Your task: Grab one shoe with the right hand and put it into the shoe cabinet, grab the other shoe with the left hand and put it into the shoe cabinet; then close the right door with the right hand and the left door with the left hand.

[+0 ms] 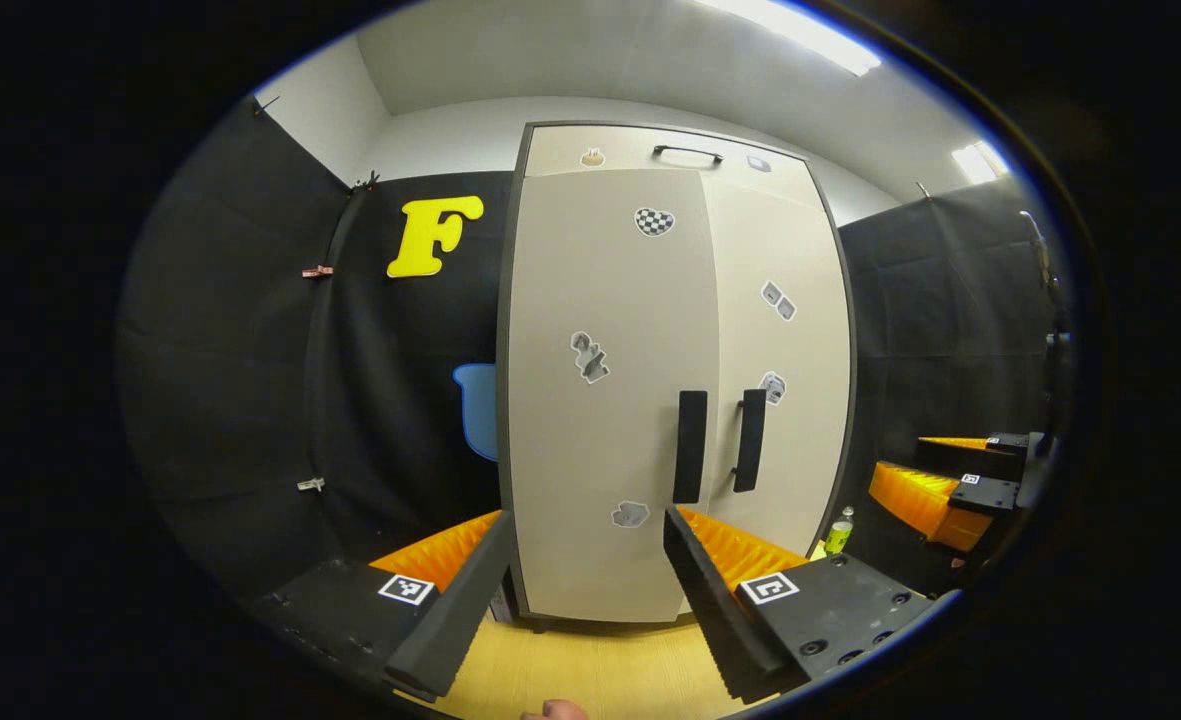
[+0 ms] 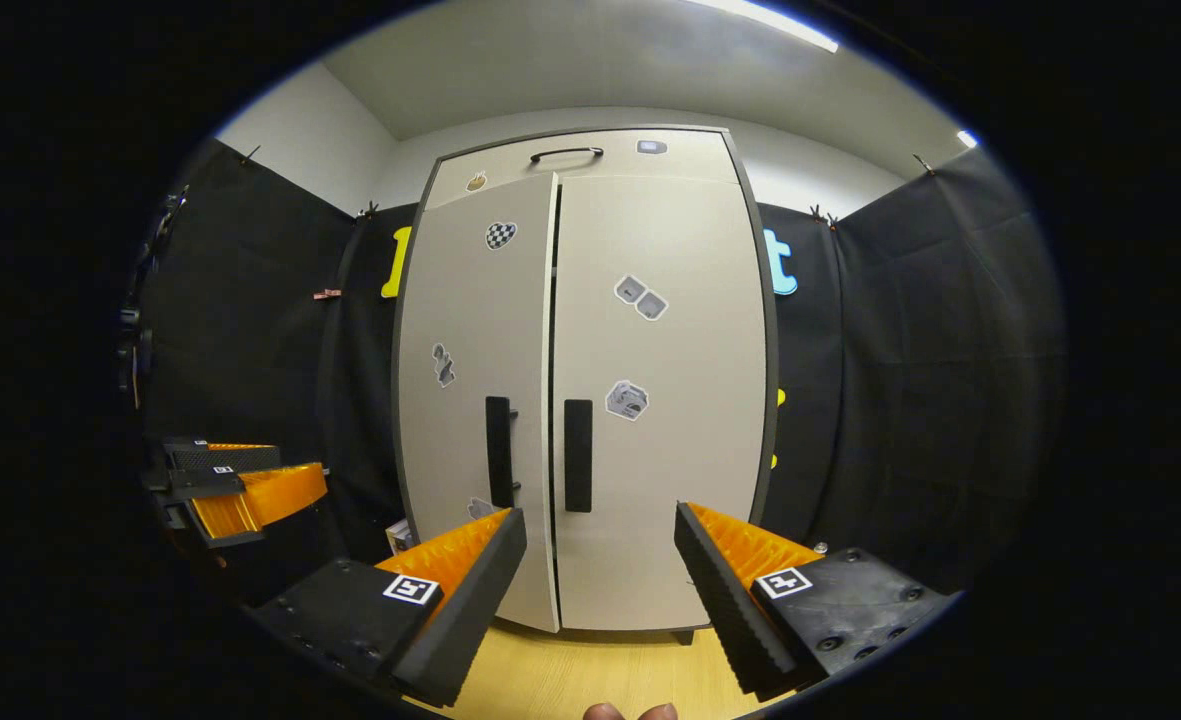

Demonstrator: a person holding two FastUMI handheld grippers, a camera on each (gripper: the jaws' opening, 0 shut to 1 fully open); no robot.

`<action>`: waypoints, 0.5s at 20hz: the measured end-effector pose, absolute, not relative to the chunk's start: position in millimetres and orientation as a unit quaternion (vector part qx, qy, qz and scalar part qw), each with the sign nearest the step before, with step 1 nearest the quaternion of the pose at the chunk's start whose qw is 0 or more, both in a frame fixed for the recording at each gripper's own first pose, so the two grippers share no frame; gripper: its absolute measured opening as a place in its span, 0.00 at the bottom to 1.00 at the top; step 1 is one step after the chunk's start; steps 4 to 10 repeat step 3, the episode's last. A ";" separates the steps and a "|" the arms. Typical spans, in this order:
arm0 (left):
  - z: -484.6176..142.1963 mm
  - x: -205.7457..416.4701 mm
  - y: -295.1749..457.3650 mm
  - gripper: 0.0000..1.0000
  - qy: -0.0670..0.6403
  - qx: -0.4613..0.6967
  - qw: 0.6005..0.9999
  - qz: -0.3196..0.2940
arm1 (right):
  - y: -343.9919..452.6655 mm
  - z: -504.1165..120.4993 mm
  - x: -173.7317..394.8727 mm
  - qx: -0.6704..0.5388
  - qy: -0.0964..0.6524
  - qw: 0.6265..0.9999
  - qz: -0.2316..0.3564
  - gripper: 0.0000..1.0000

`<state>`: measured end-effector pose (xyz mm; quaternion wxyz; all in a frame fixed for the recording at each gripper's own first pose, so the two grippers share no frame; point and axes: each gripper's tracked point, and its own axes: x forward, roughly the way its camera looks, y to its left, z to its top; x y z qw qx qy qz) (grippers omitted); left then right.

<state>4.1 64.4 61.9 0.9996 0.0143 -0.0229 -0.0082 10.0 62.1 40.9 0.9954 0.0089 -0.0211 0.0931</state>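
Both doors of the shoe cabinet look closed, or the left door nearly so; no shoes visible, presumably inside. Left tool and right tool gape wide, empty, facing it. Task seems essentially finished.

The booth is enclosed by black cloth walls held up with clips. A pale wooden floor is seen below, and a white ceiling is lit by strip lights.
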 end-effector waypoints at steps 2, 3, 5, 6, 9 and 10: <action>66.0 5.7 61.9 0.95 -0.025 0.018 0.999 -0.009 | 62.6 43.1 11.5 0.011 -0.022 0.995 0.094 0.99; 67.9 5.6 59.5 0.95 -0.026 0.019 0.999 -0.010 | 61.5 44.0 11.7 0.011 -0.023 0.995 0.094 0.99; 67.9 5.6 59.5 0.95 -0.026 0.019 0.999 -0.010 | 61.5 44.0 11.7 0.011 -0.023 0.995 0.094 0.99; 67.9 5.6 59.5 0.95 -0.026 0.019 0.999 -0.010 | 61.5 44.0 11.7 0.011 -0.023 0.995 0.094 0.99; 67.9 5.6 59.5 0.95 -0.026 0.019 0.999 -0.010 | 61.5 44.0 11.7 0.011 -0.023 0.995 0.094 0.99; 67.9 5.6 59.5 0.95 -0.026 0.019 0.999 -0.010 | 61.5 44.0 11.7 0.011 -0.023 0.995 0.094 0.99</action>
